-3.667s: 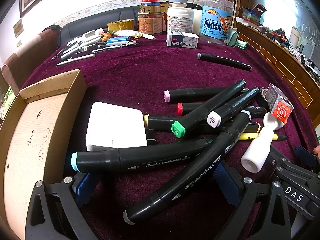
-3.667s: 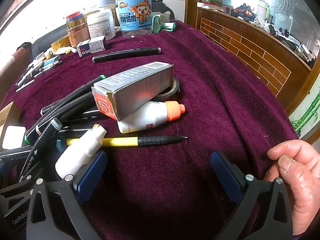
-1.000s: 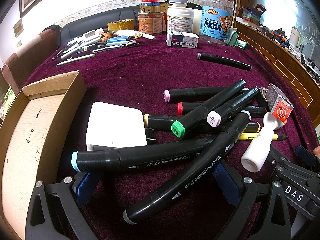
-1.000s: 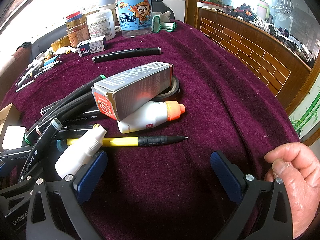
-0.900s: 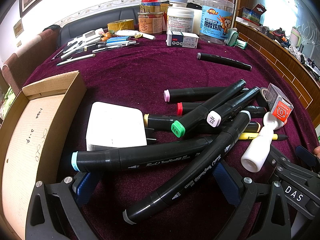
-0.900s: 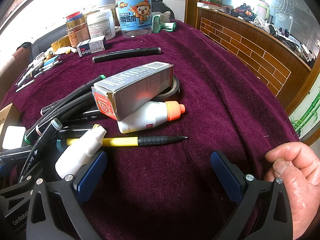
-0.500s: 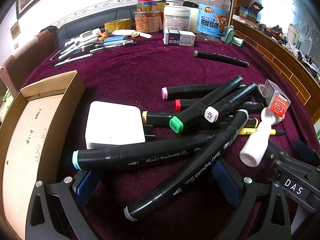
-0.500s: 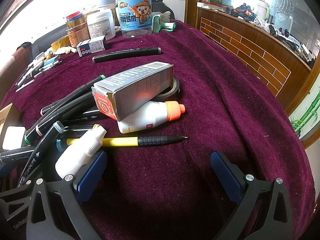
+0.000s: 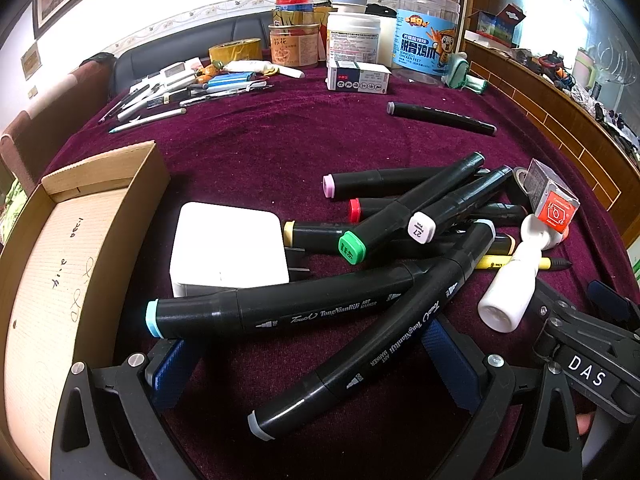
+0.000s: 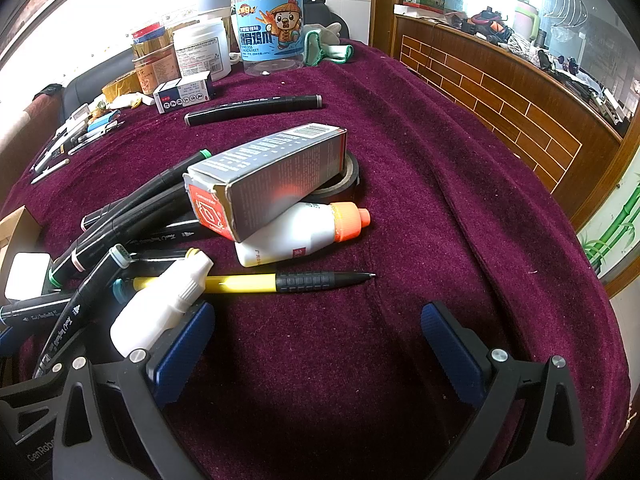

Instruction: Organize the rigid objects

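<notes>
A pile of black art markers (image 9: 400, 216) lies on the maroon cloth, with a white charger block (image 9: 228, 246) to its left. My left gripper (image 9: 312, 364) is open, its blue pads on either side of the two nearest markers: a light-blue-capped marker (image 9: 280, 312) and a grey-capped marker (image 9: 372, 352). A cardboard box (image 9: 60, 264) stands at the far left. My right gripper (image 10: 316, 340) is open over bare cloth. Just ahead of it lie a yellow pencil (image 10: 248, 282), a small white bottle (image 10: 160, 308), an orange-capped bottle (image 10: 296, 232) and a grey carton (image 10: 268, 176).
Jars (image 9: 428, 28), a tape roll (image 9: 236, 50), a small box (image 9: 358, 78) and several pens (image 9: 168, 96) crowd the far edge. A lone marker (image 9: 440, 118) lies apart. A black tape roll (image 10: 344, 184) sits under the carton. The cloth falls away at the right, beside a brick-pattern counter (image 10: 520, 108).
The hand at the lower right of the right wrist view is gone. The left wrist view has shifted slightly, and the markers sit a little lower and closer between its fingers.
</notes>
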